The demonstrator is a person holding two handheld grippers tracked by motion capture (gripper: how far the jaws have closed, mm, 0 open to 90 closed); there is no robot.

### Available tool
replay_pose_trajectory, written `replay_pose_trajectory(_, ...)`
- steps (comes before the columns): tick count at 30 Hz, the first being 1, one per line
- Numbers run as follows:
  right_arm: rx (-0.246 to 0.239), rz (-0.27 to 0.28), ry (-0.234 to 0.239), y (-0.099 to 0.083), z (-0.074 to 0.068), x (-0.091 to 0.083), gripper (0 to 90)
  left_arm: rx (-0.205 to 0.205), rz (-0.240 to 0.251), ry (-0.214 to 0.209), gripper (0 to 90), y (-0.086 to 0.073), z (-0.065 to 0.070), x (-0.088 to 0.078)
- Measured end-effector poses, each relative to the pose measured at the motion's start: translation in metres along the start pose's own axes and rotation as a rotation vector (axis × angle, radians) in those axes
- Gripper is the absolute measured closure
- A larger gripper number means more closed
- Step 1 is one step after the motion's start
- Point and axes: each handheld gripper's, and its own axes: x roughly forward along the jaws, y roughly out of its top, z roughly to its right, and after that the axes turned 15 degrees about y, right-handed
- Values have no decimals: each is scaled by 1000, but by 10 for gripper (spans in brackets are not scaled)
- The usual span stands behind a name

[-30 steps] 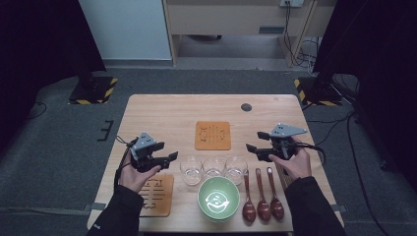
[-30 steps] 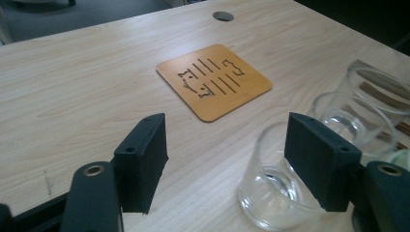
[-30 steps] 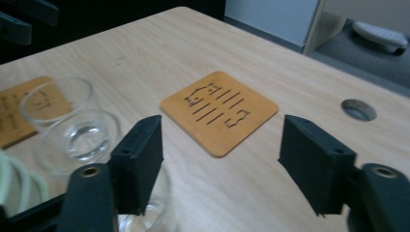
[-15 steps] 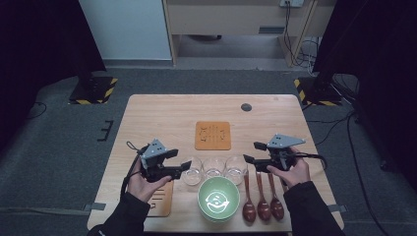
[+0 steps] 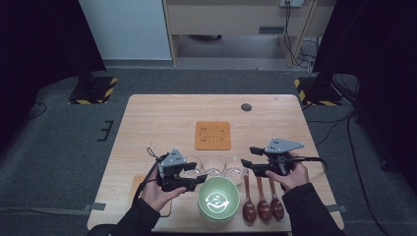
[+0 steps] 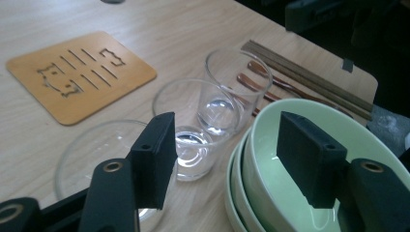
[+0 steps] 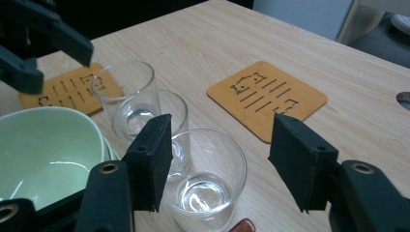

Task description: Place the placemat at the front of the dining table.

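A second coaster (image 5: 150,196) at the near left is largely covered by the left hand and forearm. The bottom of the stacked green bowls (image 5: 218,199) is cut off by the near edge of the high view.

A light wooden table (image 5: 162,123) is seen on grey carpet, with dark surroundings at both sides. An orange coaster (image 5: 212,135) lies mid-table; a small dark disc (image 5: 246,107) is noted far right of it.

Three clear glasses (image 5: 215,167) stand in a row just beyond the bowls, and three wooden spoons (image 5: 263,204) lie right of the bowls.

The left gripper (image 5: 199,173) is held just left of the bowls; its jaws have just been closing but remain spread, nothing pinched. The right gripper (image 5: 251,160) is held beside the rightmost glass (image 7: 203,179); its jaws likewise have been closing, still spread, with that glass seen between them and not touched.
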Motion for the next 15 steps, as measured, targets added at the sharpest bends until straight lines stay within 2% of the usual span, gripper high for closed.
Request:
replay_pose_trajectory(12, 12, 12, 18, 0, -4, -3, 451, 28, -86, -44, 504, -2, 20, 14)
replay_pose_trajectory(15, 7, 3, 20, -1, -4, -2, 455, 44, -99, -37, 532, -2, 22, 16)
